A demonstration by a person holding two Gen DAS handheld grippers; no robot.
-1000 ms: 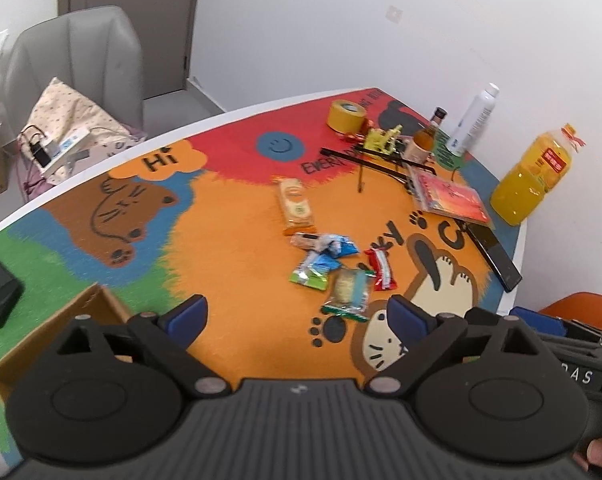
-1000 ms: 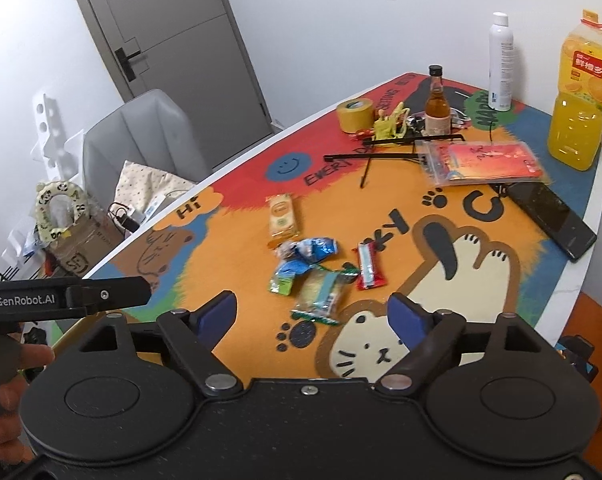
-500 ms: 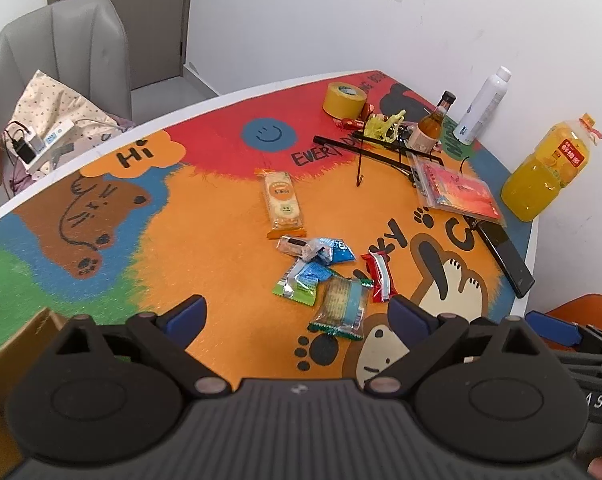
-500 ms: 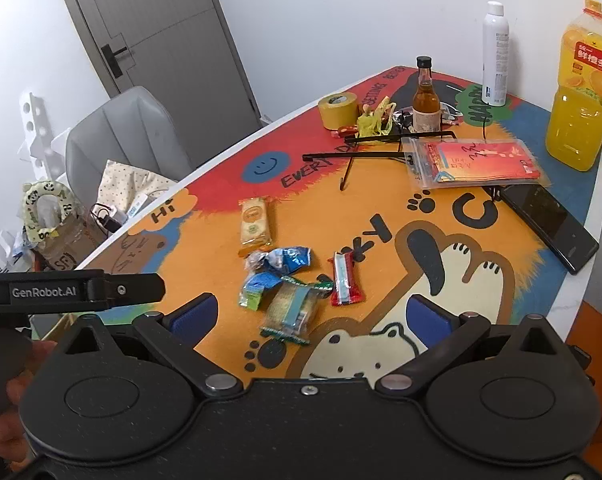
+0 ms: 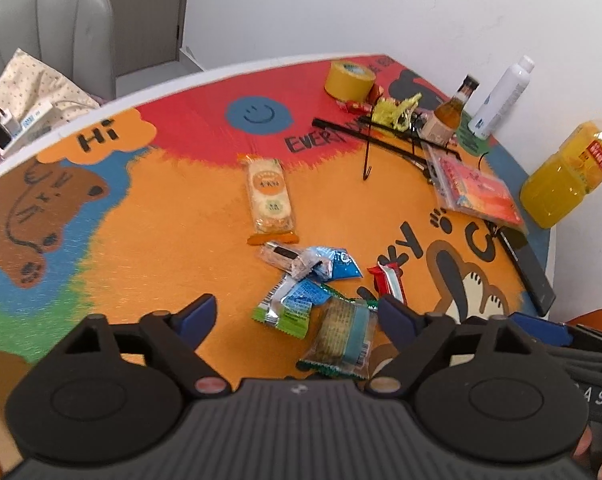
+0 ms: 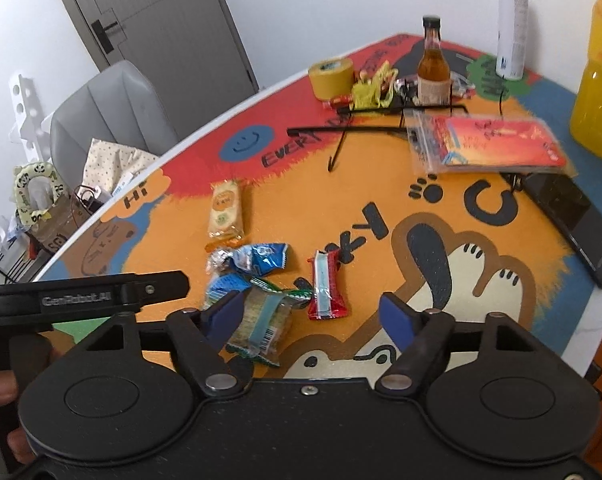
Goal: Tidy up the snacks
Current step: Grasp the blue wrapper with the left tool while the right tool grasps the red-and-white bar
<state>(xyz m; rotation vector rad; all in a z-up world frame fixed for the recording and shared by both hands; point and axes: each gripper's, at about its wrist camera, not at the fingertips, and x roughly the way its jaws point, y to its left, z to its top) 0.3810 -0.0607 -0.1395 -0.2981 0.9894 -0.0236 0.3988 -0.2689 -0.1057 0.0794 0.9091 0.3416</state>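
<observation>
Snacks: loose cluster on the orange part of the surface (image 5: 149, 240), none held.
Green-edged cracker pack (image 5: 341, 336): nearest item, flat; between the left gripper (image 5: 297, 314) fingers in the left view, closer to the right-hand pad; contact cannot be judged.
Same pack, right view (image 6: 261, 326): just beside the left-hand blue pad of the right gripper (image 6: 315, 316), partly behind it.
Red bar (image 6: 324, 285): lies between the right gripper's fingers in the right view, ahead of the tips, apart from both pads.
Blue wrappers (image 5: 329, 266): just beyond the cracker pack, bunched together.
Long orange biscuit pack (image 5: 269, 200): farther off, alone, lengthwise away from the cameras.
Left fingers (image 5: 199, 312): spread wide, gripping nothing.
Right fingers (image 6: 395, 316): spread wide, gripping nothing.
Background: tape roll (image 5: 350, 79), small brown bottle (image 6: 433, 66), white bottle (image 6: 511, 20), juice bottle (image 5: 569, 176), phone (image 6: 573, 220) at the far side.
</observation>
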